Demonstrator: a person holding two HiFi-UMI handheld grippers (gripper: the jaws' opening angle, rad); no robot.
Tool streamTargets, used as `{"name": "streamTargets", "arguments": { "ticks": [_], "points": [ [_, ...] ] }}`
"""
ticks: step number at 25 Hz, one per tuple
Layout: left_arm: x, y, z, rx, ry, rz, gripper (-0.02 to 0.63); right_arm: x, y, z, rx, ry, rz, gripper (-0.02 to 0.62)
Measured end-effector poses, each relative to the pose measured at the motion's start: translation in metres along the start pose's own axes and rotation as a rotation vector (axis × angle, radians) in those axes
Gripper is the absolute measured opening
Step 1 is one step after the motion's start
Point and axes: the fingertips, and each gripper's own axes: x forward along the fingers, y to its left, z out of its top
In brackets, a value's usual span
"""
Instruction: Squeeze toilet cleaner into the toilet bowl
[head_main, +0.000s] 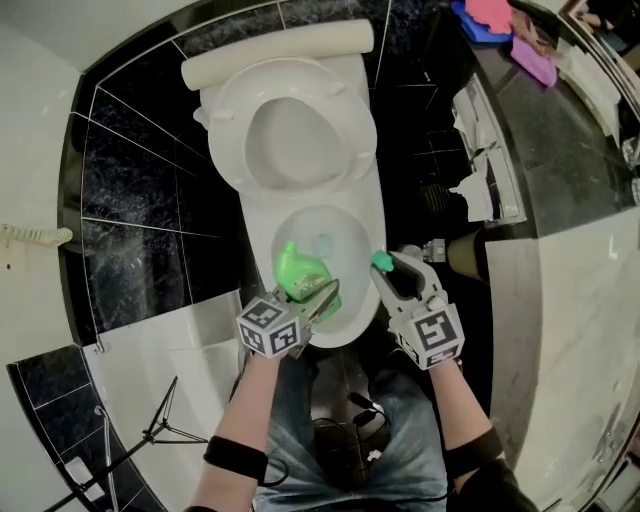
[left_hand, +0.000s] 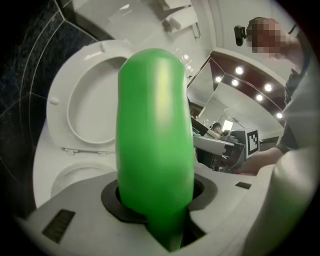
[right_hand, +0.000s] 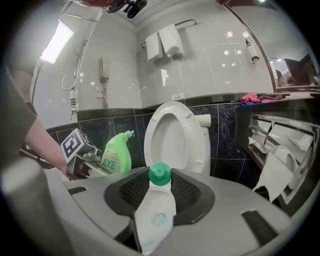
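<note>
Toilet cleaner bottle (head_main: 295, 272) is clamped partway shut in the left gripper's (head_main: 318, 298) jaws, over the front of the toilet bowl (head_main: 257, 240). The right gripper's (head_main: 385, 265) jaws pinch the green cap (right_hand: 160, 173). Uncapping looks done; tipping and squeezing remain.

Green cleaner bottle (head_main: 293, 272) (uncapped) over open toilet bowl (head_main: 256, 248); green cap (head_main: 381, 262) just beside.

Head view: steep top-down over toilet (head_main: 258, 215); left gripper view: v. close behind green bottle (left_hand: 155, 135), facing raised seat (left_hand: 90, 100); right gripper view: low, facing back wall (right_hand: 200, 65); all 3 share toilet.
</note>
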Motion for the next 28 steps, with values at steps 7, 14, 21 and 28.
{"name": "streamTargets", "arguments": {
  "ticks": [7,14,21,28],
  "points": [
    [-0.049,-0.049,0.032,0.084,0.022,0.113,0.181,-0.048,0.029,0.059,0.001,0.003,0.039,0.153],
    [-0.087,-0.091,0.061,0.183,0.041,0.191,0.183,-0.083,0.053,0.106,0.005,-0.007,0.062,0.153],
    [-0.112,-0.129,0.098,0.232,-0.001,0.228,0.183,-0.113,0.065,0.142,0.007,-0.034,0.078,0.153],
    [-0.140,-0.179,0.148,0.300,-0.059,0.260,0.183,-0.149,0.071,0.184,0.015,-0.057,0.101,0.153]
  ]
}}
